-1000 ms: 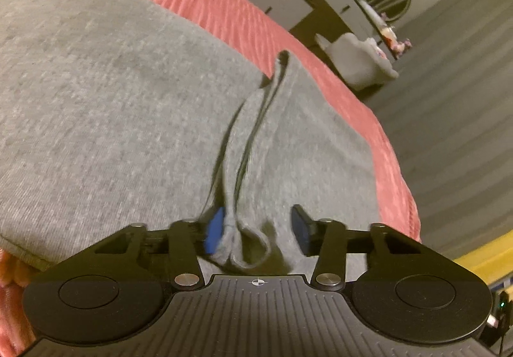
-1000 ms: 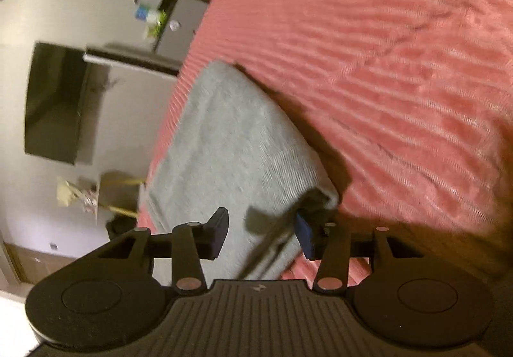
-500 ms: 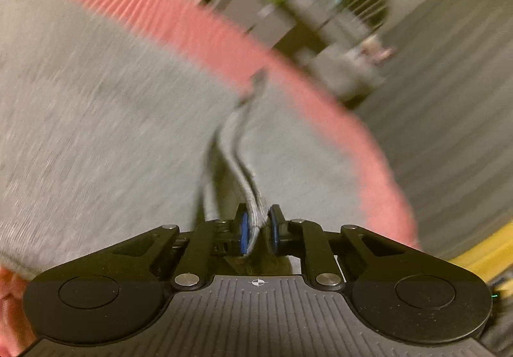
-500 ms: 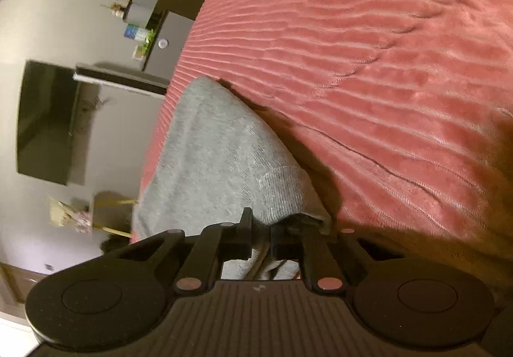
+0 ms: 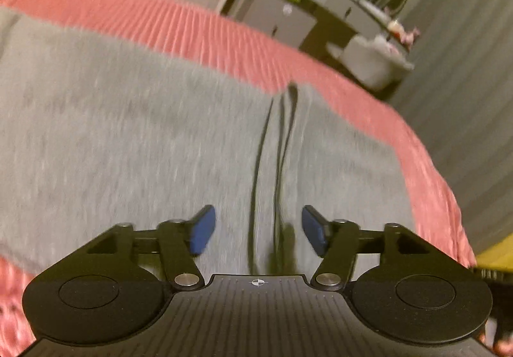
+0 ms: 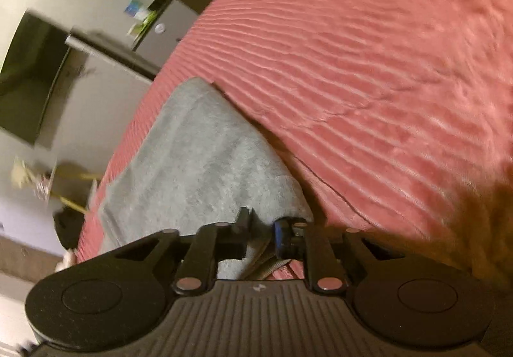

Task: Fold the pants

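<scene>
The grey pants (image 5: 128,132) lie spread over a red ribbed bedspread (image 5: 192,26). A raised fold ridge (image 5: 269,148) runs from the far edge toward my left gripper (image 5: 258,228). Its jaws are opening wide, with the ridge lying between the blue pads (image 5: 202,232), touched by neither. In the right wrist view the pants (image 6: 198,164) form a folded grey slab on the bedspread (image 6: 384,68). My right gripper (image 6: 261,228) is at the slab's near corner. Its jaws are opening by a narrow gap, and the cloth's edge is still between them.
The bed's edge curves away at the right, with grey floor (image 5: 465,100) beyond. A dark dresser (image 5: 320,13) with small items and a pale bin (image 5: 375,62) stand past the bed. A dark screen (image 6: 25,78) hangs on the wall at the left.
Both grippers closed on the pants half a second ago. The left has since let go of the fold and spread wide; the right's jaws have parted slightly at the corner.
</scene>
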A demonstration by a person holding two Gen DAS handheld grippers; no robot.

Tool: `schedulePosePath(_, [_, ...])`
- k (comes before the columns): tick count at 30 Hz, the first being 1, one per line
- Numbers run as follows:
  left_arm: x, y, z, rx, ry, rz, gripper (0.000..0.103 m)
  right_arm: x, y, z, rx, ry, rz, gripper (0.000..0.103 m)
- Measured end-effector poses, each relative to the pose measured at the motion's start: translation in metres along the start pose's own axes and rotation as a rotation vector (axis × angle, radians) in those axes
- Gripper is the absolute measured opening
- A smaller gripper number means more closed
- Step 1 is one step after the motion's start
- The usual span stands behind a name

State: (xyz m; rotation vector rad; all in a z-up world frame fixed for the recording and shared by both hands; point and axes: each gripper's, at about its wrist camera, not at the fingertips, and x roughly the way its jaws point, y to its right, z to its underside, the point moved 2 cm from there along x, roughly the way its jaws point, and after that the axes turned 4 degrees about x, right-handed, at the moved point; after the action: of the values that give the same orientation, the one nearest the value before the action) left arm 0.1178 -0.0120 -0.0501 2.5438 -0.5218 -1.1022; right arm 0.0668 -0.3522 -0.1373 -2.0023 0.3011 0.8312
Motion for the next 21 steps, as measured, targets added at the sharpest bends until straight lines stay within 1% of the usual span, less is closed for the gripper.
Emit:
schedulePosePath(2, [0.007,0.001,-0.008,-0.017,0.002,0.019,0.067,0.002,-0.006,0.001,-0.028,-0.046,0.017,0.023])
schedulePosePath(4, [0.014,-0.001,-0.014,-0.056,-0.010,0.041,0.068,-0.001,-0.013,0.004,-0.052,-0.116,0.034,0.037])
schedulePosePath(5, [0.020,0.000,-0.018,-0.064,-0.016,0.053,0.069,-0.005,-0.018,0.006,-0.086,-0.140,0.020,0.039])
schedulePosePath(6, [0.025,0.003,-0.020,-0.065,-0.022,0.055,0.069,-0.009,-0.024,0.007,-0.132,-0.141,0.007,0.043])
schedulePosePath(7, [0.031,0.003,-0.023,-0.056,-0.032,0.055,0.069,-0.017,-0.031,0.007,-0.191,-0.121,-0.004,0.049])
schedulePosePath(8, [0.039,0.004,-0.026,-0.043,-0.043,0.046,0.069,-0.026,-0.037,0.006,-0.259,-0.074,-0.013,0.055])
schedulePosePath(9, [0.049,0.006,-0.028,-0.032,-0.052,0.032,0.070,-0.033,-0.042,0.004,-0.322,-0.005,-0.020,0.072])
schedulePosePath(10, [0.057,0.007,-0.029,-0.026,-0.060,0.024,0.072,-0.040,-0.044,0.003,-0.379,0.075,-0.028,0.084])
schedulePosePath(11, [0.062,0.005,-0.030,-0.027,-0.069,0.025,0.074,-0.045,-0.042,0.002,-0.438,0.167,-0.040,0.086])
schedulePosePath(12, [0.069,0.004,-0.031,-0.039,-0.078,0.035,0.076,-0.044,-0.038,0.000,-0.444,0.209,-0.048,0.087])
schedulePosePath(13, [0.072,0.003,-0.032,-0.065,-0.070,0.043,0.075,-0.038,-0.032,-0.004,-0.395,0.186,-0.061,0.087])
schedulePosePath(14, [0.071,0.003,-0.033,-0.086,-0.049,0.061,0.074,-0.028,-0.025,-0.009,-0.338,0.144,-0.068,0.087])
schedulePosePath(15, [0.072,0.002,-0.033,-0.104,-0.033,0.095,0.068,-0.020,-0.021,-0.012,-0.303,0.122,-0.051,0.087])
schedulePosePath(16, [0.073,0.001,-0.034,-0.117,-0.029,0.115,0.055,-0.012,-0.018,-0.015,-0.279,0.108,-0.029,0.087])
schedulePosePath(17, [0.076,0.000,-0.034,-0.125,-0.025,0.105,0.050,-0.008,-0.017,-0.016,-0.272,0.105,-0.024,0.087])
schedulePosePath(18, [0.078,0.001,-0.033,-0.122,-0.019,0.076,0.045,-0.005,-0.017,-0.016,-0.272,0.107,-0.015,0.087])
schedulePosePath(20, [0.079,0.003,-0.032,-0.108,-0.003,0.072,0.041,0.002,-0.015,-0.014,-0.281,0.083,0.005,0.087])
schedulePosePath(21, [0.079,0.003,-0.031,-0.107,0.003,0.072,0.037,0.011,-0.019,-0.014,-0.279,0.065,0.013,0.087])
